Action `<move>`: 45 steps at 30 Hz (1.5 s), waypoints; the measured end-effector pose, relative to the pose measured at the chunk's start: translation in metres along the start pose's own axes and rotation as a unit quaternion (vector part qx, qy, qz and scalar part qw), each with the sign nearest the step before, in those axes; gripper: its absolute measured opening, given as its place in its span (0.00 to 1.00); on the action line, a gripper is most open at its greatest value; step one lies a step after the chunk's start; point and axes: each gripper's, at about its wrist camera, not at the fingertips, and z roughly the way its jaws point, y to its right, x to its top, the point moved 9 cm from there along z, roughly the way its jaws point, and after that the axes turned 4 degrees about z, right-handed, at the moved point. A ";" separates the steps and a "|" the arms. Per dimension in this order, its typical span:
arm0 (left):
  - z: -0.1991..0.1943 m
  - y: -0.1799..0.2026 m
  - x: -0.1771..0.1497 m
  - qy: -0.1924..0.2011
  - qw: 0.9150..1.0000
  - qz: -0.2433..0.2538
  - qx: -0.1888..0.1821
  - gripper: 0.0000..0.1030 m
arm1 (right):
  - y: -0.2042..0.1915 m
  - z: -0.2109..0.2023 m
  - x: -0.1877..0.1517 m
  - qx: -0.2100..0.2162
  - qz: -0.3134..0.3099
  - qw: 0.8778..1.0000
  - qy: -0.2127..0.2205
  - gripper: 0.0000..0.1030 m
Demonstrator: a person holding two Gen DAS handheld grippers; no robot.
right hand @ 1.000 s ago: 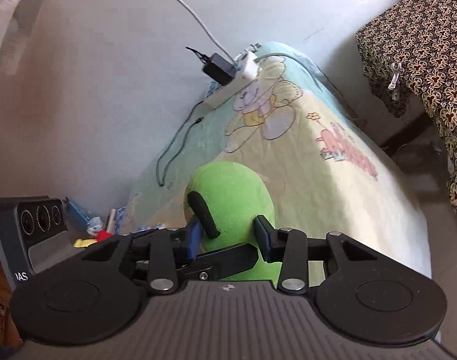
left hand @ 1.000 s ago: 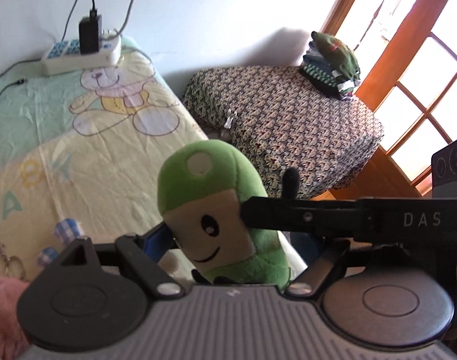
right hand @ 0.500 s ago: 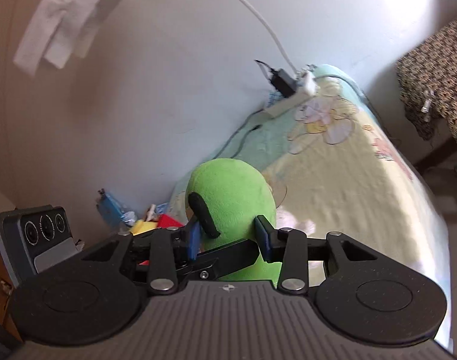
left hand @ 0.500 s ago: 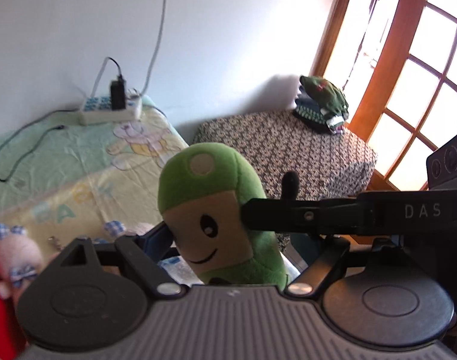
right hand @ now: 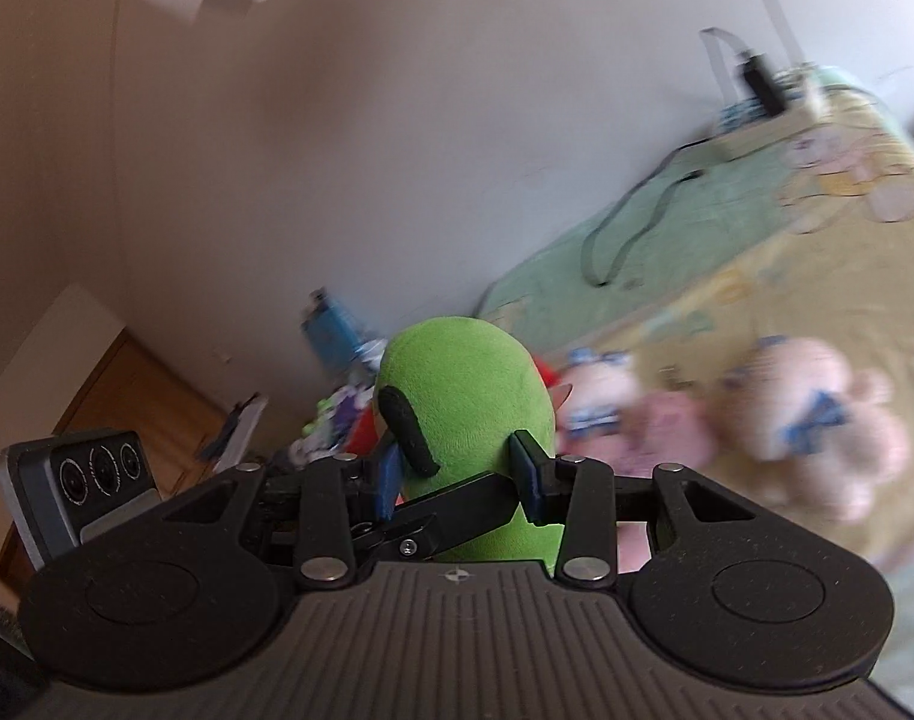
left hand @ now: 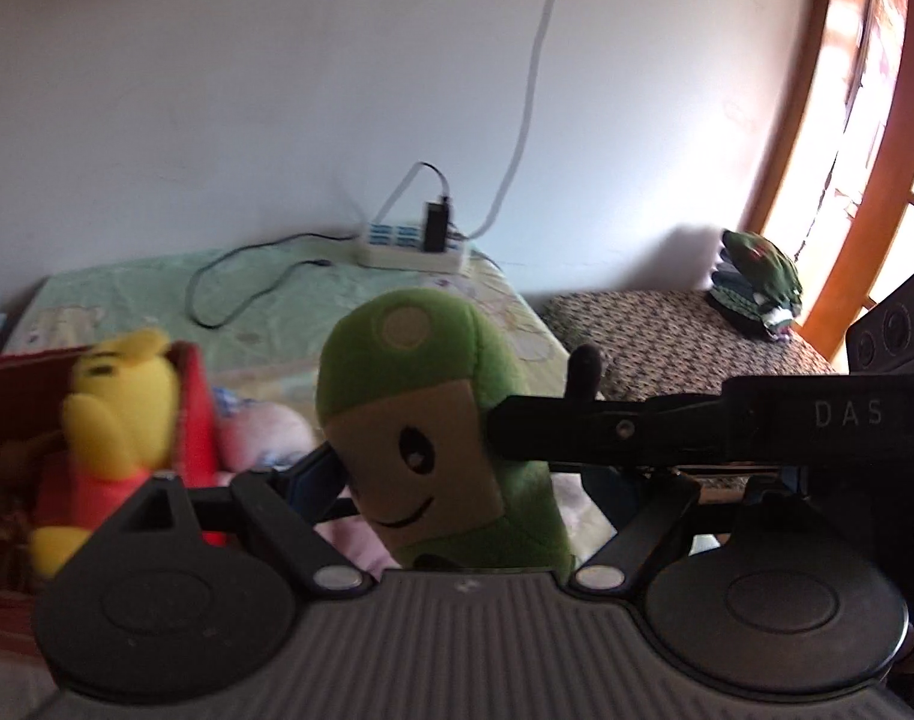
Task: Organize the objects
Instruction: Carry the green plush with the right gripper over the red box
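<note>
- The green plush [left hand: 432, 420] has been carried up and across the bed [left hand: 312, 300]: a second ago only the sheet and patterned counter [left hand: 667, 330] lay behind it; now a red box [left hand: 189, 396] with a yellow bear [left hand: 120, 408] shows at left.
- Judged from that, the plush is nearing the box, likely its place.
- Both claws grip it in the air: left claw [left hand: 450, 456] half closed across its body, right claw [right hand: 457, 468] pinching it from behind.
- The plush is upright, soft and rounded: green hood with a pale spot, tan face, black eye, smile.
- Pink toys [right hand: 811, 420] lie on the bed.
</note>
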 end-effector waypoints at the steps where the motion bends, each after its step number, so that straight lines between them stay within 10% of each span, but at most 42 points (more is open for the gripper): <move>1: -0.008 -0.011 0.000 0.005 1.000 -0.004 0.004 0.82 | -0.009 0.008 -0.002 0.005 -0.005 1.000 -0.003 0.40; 22: -0.061 -0.222 -0.016 0.016 0.999 -0.036 -0.001 0.82 | -0.119 0.187 -0.041 -0.011 -0.051 0.999 0.004 0.36; 45: 0.023 -0.262 -0.055 -0.073 0.996 -0.024 -0.039 0.76 | -0.069 0.226 -0.058 -0.153 -0.062 0.986 0.027 0.27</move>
